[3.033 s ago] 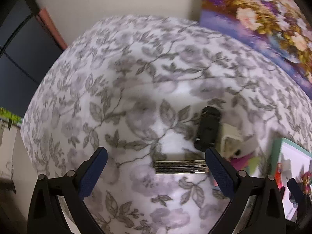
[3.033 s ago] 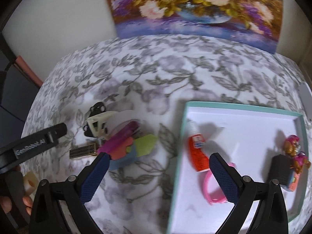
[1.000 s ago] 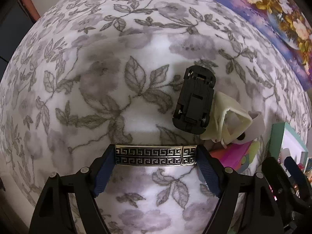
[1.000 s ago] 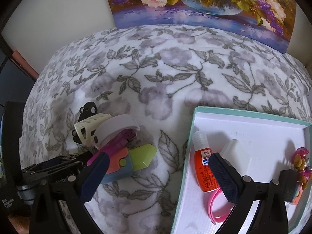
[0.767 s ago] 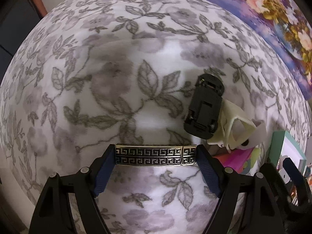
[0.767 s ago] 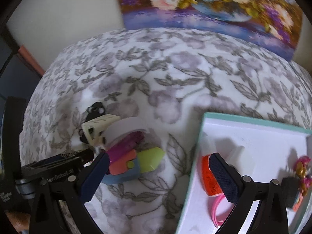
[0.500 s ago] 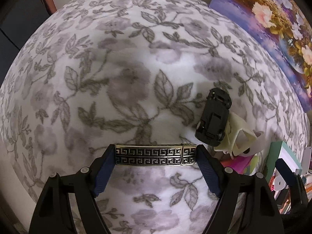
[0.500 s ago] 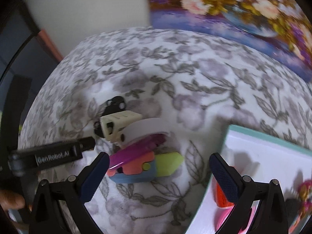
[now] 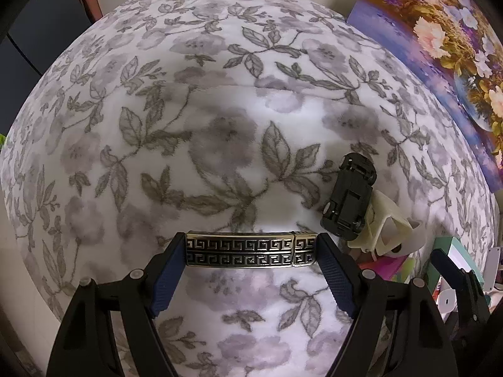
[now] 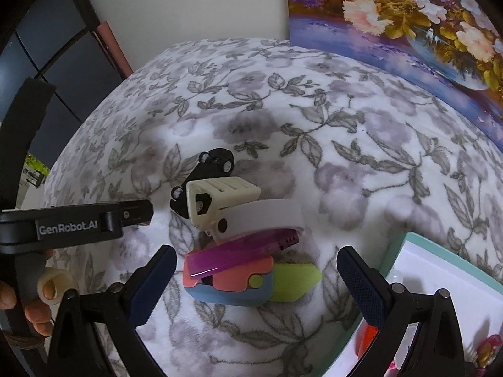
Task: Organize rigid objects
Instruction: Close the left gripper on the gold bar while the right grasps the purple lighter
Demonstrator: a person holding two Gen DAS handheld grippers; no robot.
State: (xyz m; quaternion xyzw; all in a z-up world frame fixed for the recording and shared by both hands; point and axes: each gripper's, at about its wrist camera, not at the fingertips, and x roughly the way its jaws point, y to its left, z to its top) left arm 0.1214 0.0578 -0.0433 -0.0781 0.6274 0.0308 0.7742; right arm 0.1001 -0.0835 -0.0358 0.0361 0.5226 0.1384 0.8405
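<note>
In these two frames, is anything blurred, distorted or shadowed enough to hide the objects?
Left wrist: sharp; fisheye bows the floral cloth into a dome; soft shadow above the patterned metal bar. Right wrist: same bulge, black vignette corners; the toy pile is in focus, the teal box cropped at the edge.

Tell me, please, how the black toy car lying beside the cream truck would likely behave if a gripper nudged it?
The black toy car lies tipped with its underside showing, leaning on the cream toy truck, so a nudge would probably topple it. Once on its wheels it may roll, though the fuzzy floral blanket should slow it.
</note>
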